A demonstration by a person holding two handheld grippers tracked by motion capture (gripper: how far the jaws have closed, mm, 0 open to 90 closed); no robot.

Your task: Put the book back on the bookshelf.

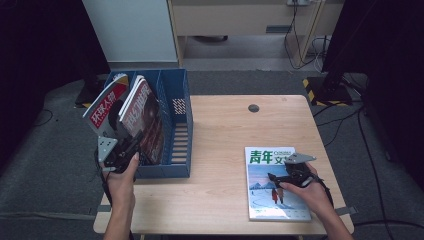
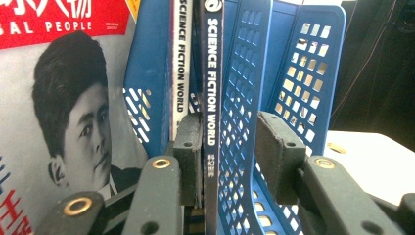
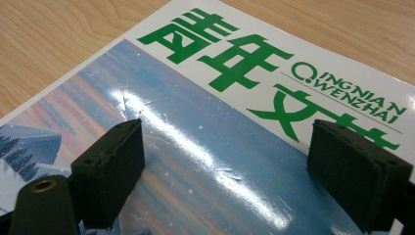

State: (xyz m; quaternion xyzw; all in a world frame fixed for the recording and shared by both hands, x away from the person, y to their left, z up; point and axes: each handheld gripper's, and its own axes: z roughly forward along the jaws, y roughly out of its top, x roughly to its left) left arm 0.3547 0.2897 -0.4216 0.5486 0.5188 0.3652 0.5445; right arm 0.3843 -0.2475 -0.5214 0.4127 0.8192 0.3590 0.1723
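A blue file rack (image 1: 177,107) stands at the table's left edge with upright magazines in it. A red-titled magazine (image 1: 104,109) with a portrait cover (image 2: 63,122) leans at its left. Beside it stands a dark "Science Fiction World" magazine (image 1: 146,117), spine (image 2: 211,88) facing me. My left gripper (image 1: 129,146) (image 2: 229,144) is open at the rack's front, its jaws straddling that spine and a perforated divider (image 2: 244,98); the left pad (image 2: 188,147) lies against the spine. A green-titled magazine (image 1: 262,200) (image 3: 210,122) lies flat at the front right. My right gripper (image 1: 274,176) (image 3: 230,144) is wide open just over its cover.
The rack's right compartments (image 1: 179,135) hold nothing. A second white-spined magazine (image 2: 180,73) stands left of the dark spine. The wooden table (image 1: 220,145) has a small round grommet (image 1: 253,107) near its far edge. Cables (image 1: 340,120) and dark stands lie on the floor around the table.
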